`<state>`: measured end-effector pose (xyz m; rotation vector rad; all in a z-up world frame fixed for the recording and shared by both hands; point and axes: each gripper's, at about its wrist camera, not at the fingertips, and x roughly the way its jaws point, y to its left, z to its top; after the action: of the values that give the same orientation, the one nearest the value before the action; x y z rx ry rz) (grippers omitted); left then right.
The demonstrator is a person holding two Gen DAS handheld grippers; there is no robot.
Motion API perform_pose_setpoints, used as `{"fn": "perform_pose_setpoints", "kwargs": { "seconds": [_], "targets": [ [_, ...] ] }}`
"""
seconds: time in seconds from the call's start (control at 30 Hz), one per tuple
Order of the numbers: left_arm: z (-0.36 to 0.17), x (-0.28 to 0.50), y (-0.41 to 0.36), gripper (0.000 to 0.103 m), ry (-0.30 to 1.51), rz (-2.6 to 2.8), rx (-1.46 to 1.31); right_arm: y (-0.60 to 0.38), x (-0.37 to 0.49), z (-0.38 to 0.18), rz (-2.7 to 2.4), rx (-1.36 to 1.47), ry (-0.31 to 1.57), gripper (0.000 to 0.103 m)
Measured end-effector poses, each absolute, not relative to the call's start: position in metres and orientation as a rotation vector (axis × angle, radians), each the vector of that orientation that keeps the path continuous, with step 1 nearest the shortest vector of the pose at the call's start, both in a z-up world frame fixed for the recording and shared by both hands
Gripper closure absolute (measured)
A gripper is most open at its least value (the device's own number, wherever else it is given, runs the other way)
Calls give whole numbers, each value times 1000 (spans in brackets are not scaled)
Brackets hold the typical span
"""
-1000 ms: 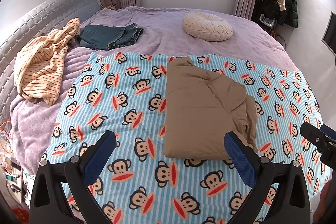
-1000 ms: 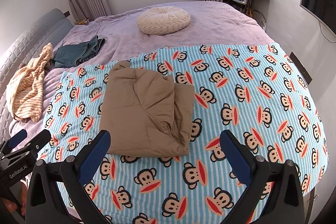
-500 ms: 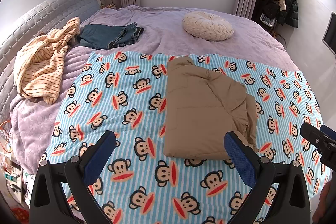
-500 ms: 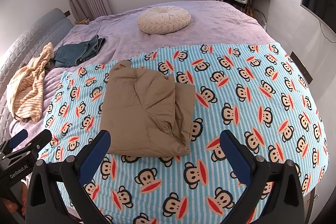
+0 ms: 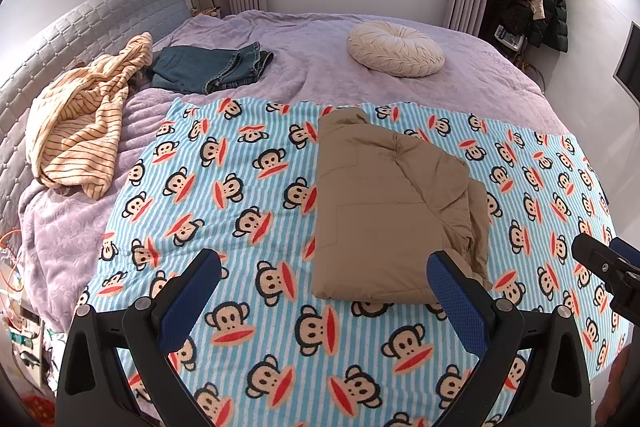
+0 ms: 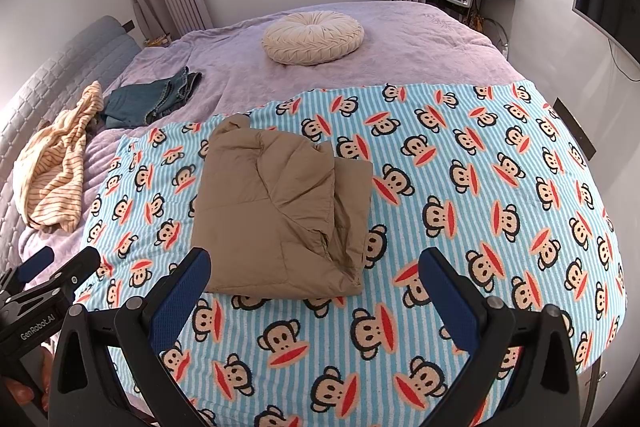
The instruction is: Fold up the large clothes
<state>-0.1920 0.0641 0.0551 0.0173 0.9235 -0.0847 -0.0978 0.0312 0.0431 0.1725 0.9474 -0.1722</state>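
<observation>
A tan, padded, quilted jacket (image 5: 388, 211) (image 6: 280, 211) lies folded into a thick, roughly rectangular bundle. It rests flat, seen from above and in front. Its left edge is straight and smooth. Its right side shows stacked, slightly uneven layers, with a crumpled fold near the lower right corner. The far end narrows to a small rounded bump. Shallow creases and stitched seams cross the top surface.
</observation>
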Motion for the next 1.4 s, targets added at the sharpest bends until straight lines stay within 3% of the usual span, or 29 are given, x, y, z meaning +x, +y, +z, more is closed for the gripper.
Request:
{"fn": "perform_pose_setpoints", "kwargs": {
  "seconds": [1.4],
  "targets": [
    [53,-191,67,0,929,-80,-2,36,-98,43,-168,182,953,0]
  ]
}}
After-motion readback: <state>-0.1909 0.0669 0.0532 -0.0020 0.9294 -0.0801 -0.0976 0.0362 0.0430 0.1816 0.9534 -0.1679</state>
